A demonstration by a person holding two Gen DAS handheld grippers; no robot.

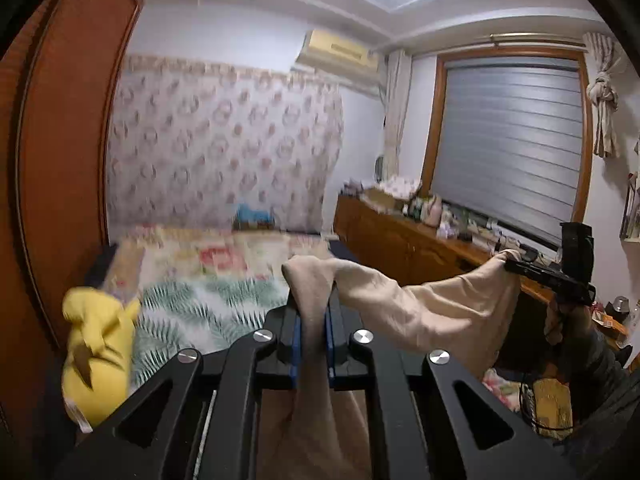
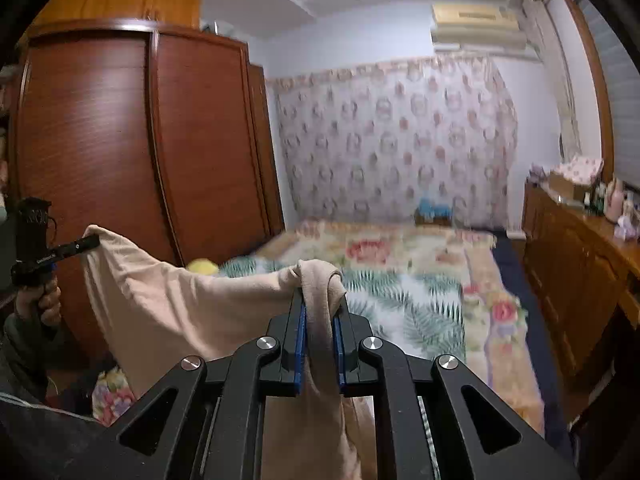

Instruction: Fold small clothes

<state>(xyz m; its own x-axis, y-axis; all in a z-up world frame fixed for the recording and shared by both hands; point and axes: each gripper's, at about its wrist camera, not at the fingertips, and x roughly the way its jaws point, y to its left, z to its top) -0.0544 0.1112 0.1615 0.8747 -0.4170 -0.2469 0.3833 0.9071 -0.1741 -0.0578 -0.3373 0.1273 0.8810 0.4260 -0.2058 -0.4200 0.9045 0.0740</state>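
Observation:
A beige garment (image 1: 432, 312) hangs stretched in the air between both grippers, above the bed. My left gripper (image 1: 313, 308) is shut on one bunched corner of it, the cloth squeezed between the blue pads. My right gripper (image 2: 320, 312) is shut on the other corner of the beige garment (image 2: 160, 304). In the left wrist view the right gripper (image 1: 516, 264) shows at the far right, pinching the cloth, with a hand below it. In the right wrist view the left gripper (image 2: 90, 242) shows at the far left, clamped on the cloth's edge.
A bed (image 2: 420, 280) with a floral and leaf-print cover lies ahead. A yellow plush toy (image 1: 96, 352) sits at its left side. A wooden wardrobe (image 2: 140, 152) stands left, a cluttered wooden dresser (image 1: 400, 236) under the shuttered window right.

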